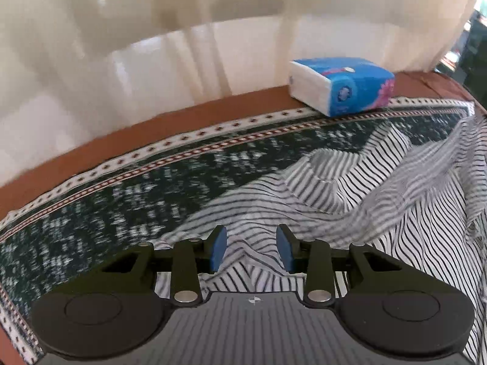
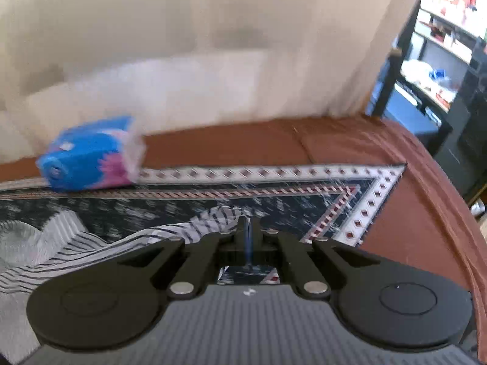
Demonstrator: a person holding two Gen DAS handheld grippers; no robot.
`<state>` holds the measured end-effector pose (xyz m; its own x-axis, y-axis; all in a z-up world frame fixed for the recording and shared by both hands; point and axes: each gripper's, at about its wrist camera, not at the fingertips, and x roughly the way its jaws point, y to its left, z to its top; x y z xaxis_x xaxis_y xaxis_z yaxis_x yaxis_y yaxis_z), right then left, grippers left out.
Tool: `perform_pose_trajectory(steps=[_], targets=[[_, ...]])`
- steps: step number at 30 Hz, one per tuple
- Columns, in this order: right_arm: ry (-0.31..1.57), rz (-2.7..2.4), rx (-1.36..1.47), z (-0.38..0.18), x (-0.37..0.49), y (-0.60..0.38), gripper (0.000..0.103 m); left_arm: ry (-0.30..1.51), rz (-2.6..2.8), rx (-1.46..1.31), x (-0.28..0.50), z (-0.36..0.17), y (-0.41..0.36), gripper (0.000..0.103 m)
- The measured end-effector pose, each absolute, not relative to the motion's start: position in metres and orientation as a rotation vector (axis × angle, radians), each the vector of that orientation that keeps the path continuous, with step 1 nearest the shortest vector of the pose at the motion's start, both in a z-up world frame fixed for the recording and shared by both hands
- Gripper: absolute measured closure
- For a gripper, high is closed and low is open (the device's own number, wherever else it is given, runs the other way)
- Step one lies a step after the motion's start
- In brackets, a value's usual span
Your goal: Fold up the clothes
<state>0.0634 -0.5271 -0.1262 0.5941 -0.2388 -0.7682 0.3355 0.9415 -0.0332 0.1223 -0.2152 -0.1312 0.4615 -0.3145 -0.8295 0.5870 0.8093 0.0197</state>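
Observation:
A white shirt with thin dark stripes (image 1: 365, 182) lies rumpled on a dark patterned cloth (image 1: 121, 188) that covers a brown table. My left gripper (image 1: 251, 246) hovers low over the shirt's near part. Its blue pads (image 1: 219, 248) stand apart, with a small ridge of cloth below the gap and no pad pressing on it. In the right wrist view, my right gripper (image 2: 248, 223) is shut. A stretched strip of the striped shirt (image 2: 201, 225) runs from the left into its closed fingertips. This view is blurred by motion.
A blue and white tissue pack (image 1: 341, 85) sits at the far edge of the patterned cloth, also seen as the tissue pack (image 2: 91, 164). Cream curtains (image 1: 152, 45) hang behind. The table's brown rim (image 2: 426, 197) curves at right, with dark shelving (image 2: 441, 76) beyond.

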Motion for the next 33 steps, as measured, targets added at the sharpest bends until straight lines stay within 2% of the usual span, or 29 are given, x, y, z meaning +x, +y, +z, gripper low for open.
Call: perform_pose_trajectory(steps=[4,6,8,12,15,17,21,22,23,26,27,28,29,30,33], targets=[[1.045,-0.364,0.118,-0.156,0.063,-0.544,0.101,0.915,-0.632,0.373,0.118,-0.129,-0.23,0.051],[1.026,-0.423,0.081,-0.151,0.049,-0.546,0.088,0.88,-0.664,0.398,0.119,-0.124,-0.236,0.051],[0.933,-0.456,0.042,-0.131,0.03,-0.541,0.084,0.862,-0.705,0.427,0.123,-0.122,-0.244,0.047],[0.84,-0.251,0.093,-0.1,0.029,-0.523,0.064,0.848,-0.796,0.506,0.134,-0.128,-0.259,0.046],[0.815,-0.024,0.103,-0.103,0.052,-0.493,0.049,0.823,-0.803,0.58,0.14,-0.137,-0.269,0.046],[0.828,0.084,0.097,-0.117,0.074,-0.473,0.047,0.812,-0.816,0.604,0.144,-0.141,-0.273,0.046],[0.885,0.17,0.003,-0.155,0.115,-0.44,0.049,0.802,-0.851,0.623,0.15,-0.145,-0.28,0.048],[0.899,0.176,-0.001,-0.163,0.124,-0.436,0.05,0.821,-0.865,0.613,0.153,-0.147,-0.281,0.077],[0.912,0.181,0.013,-0.169,0.13,-0.435,0.05,0.84,-0.878,0.601,0.155,-0.148,-0.282,0.097],[0.951,0.203,0.061,-0.178,0.137,-0.429,0.053,0.882,-0.879,0.551,0.161,-0.151,-0.279,0.102],[0.972,0.211,0.055,-0.179,0.139,-0.427,0.058,0.884,-0.872,0.532,0.164,-0.15,-0.278,0.103],[0.993,0.221,0.052,-0.18,0.141,-0.425,0.066,0.887,-0.865,0.511,0.167,-0.149,-0.277,0.103],[1.017,0.243,0.063,-0.182,0.144,-0.426,0.09,0.889,-0.856,0.483,0.172,-0.146,-0.276,0.103],[1.035,0.262,0.077,-0.183,0.146,-0.427,0.099,0.883,-0.841,0.451,0.177,-0.143,-0.275,0.103],[0.976,0.251,0.111,-0.17,0.147,-0.431,0.1,0.864,-0.792,0.357,0.193,-0.135,-0.273,0.103]])
